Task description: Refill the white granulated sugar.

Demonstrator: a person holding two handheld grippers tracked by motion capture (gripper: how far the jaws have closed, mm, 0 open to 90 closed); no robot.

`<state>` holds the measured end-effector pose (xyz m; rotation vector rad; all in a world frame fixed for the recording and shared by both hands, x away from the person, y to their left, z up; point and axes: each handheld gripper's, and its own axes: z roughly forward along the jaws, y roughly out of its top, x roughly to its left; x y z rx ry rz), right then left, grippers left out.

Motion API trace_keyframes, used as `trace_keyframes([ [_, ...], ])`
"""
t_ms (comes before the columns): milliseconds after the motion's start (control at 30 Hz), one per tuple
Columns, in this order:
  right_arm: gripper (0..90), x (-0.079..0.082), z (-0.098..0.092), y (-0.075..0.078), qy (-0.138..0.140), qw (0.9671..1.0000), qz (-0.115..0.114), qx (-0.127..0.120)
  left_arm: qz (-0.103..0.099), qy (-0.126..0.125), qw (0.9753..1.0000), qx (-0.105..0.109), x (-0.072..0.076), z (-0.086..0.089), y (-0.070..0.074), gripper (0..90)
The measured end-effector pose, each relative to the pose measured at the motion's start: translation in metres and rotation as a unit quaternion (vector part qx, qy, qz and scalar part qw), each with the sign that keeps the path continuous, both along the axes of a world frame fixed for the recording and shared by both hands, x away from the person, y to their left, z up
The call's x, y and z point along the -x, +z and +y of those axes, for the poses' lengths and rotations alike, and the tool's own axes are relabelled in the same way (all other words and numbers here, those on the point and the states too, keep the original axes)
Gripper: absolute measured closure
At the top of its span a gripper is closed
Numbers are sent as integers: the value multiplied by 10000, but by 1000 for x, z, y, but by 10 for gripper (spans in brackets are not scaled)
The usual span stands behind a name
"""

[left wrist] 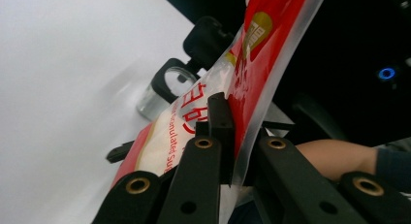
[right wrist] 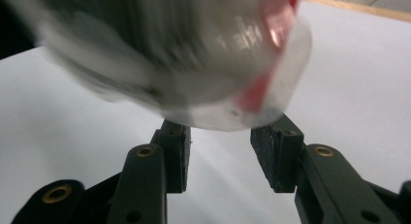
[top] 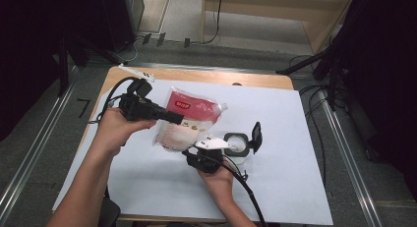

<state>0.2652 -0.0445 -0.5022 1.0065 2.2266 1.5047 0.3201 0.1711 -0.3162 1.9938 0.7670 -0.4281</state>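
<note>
A red and white sugar pouch [top: 189,116] with a corner spout hangs tilted above the white sheet; my left gripper [top: 178,119] is shut on its lower edge. In the left gripper view the pouch [left wrist: 252,64] runs up between the jaws of the left gripper [left wrist: 231,132], its clear seam pinched. A clear glass jar [top: 237,144] with its black flip lid [top: 256,134] thrown back stands just right of the pouch. My right gripper [top: 220,149] sits low at the jar's near side. It stands open [right wrist: 220,136], with the blurred jar [right wrist: 194,64] just ahead of its tips.
The white sheet [top: 275,183] covers most of the wooden table [top: 196,75]. A small white strip [top: 136,72] lies at the table's back left corner. Cables [top: 314,114] and dark stands run along the floor to the right of the table.
</note>
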Motion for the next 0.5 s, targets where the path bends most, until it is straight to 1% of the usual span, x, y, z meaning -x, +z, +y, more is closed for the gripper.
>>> trace_keyframes([
  [33,585,0,0,-3,-39,10000,39,-11,33,-7,10000,28,0,1,0,900],
  [100,580,0,-1,-6,-50,9999,-47,-76,100,-38,9999,25,-1,0,-3,900],
  [133,580,2,-1,-5,-31,9997,-172,-164,135,-39,9999,44,-3,0,-5,900],
  [167,581,5,0,-5,1,9994,-316,-130,145,7,9999,64,-5,0,-7,900],
  [200,583,11,3,-3,151,9985,-533,-55,149,65,9999,1,-5,0,-8,900],
  [233,583,11,3,-3,151,9985,-533,-55,87,132,9998,-93,-6,-2,-10,900],
  [267,558,14,4,-1,191,9979,-618,-87,18,252,9993,-258,-6,-3,-11,900],
  [300,558,16,5,1,96,9981,-607,8,31,257,9994,-228,-8,-4,-13,900],
  [333,555,16,6,2,163,9981,-598,62,3,243,9995,-217,-8,-4,-13,900],
  [367,554,17,6,2,199,9983,-554,48,-61,241,9995,-215,-9,-5,-14,900],
  [400,553,18,6,3,175,9983,-559,82,-115,229,9994,-233,-9,-6,-14,900],
  [433,552,19,6,4,195,9984,-526,107,-194,247,9991,-268,-8,-7,-14,900],
  [467,547,19,5,6,312,9988,-357,93,-431,317,9980,-341,-6,-10,-14,883],
  [500,547,19,5,6,312,9988,-357,93,-431,317,9980,-341,-6,-10,-14,871],
])
